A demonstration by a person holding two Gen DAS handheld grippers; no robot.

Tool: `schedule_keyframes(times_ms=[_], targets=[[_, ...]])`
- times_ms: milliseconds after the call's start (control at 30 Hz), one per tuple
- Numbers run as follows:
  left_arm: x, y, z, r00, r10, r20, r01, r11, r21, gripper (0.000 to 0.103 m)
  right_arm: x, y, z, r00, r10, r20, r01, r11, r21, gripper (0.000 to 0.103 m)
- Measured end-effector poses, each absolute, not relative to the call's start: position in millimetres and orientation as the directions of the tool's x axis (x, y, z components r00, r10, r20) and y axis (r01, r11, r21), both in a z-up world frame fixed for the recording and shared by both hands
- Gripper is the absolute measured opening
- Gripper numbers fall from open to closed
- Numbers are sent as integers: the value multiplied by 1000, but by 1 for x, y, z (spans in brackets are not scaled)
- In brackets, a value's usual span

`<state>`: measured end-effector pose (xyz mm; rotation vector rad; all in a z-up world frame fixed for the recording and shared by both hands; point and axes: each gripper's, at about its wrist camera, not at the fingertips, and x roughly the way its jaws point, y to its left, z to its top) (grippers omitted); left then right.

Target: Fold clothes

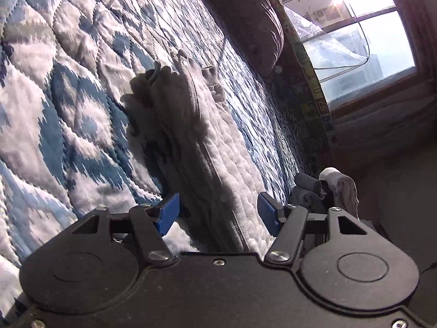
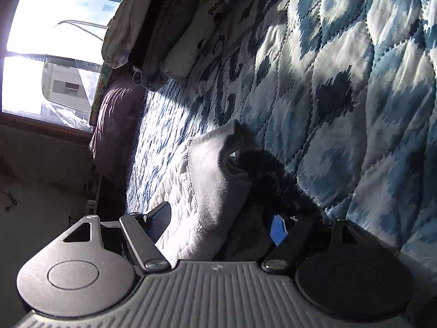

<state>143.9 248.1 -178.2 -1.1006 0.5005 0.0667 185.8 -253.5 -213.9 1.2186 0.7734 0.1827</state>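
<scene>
A long grey garment (image 1: 188, 125) lies stretched out on the blue-and-white quilted bedspread (image 1: 68, 95). Its far end is bunched and its near end runs between the blue pads of my left gripper (image 1: 218, 216), which stands open over it. In the right wrist view the grey garment (image 2: 210, 180) shows a folded corner, with a dark fuzzy patch (image 2: 267, 175) beside it that may be cloth or shadow. It lies between the wide-apart fingers of my right gripper (image 2: 218, 225), which is open. I cannot tell whether either pad touches the cloth.
A row of small folded clothes (image 2: 164, 41) sits at the bed's edge, also seen as rolled pieces (image 1: 325, 188) beside the left gripper. A brownish pillow (image 1: 259, 27) lies against the patterned bed border under a bright window (image 1: 355, 41). The quilt (image 2: 355, 82) spreads wide to the right.
</scene>
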Motion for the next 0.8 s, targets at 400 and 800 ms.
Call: schedule_keyframes(times_ms=[400, 800], targets=[[173, 291, -178, 907, -31, -421, -361, 460, -811, 62, 220, -243, -234, 805, 478, -350, 263, 241, 934, 26], [193, 252, -158, 927, -91, -364, -222, 648, -728, 15, 271, -286, -156, 846, 428, -316, -13, 610, 792, 14]])
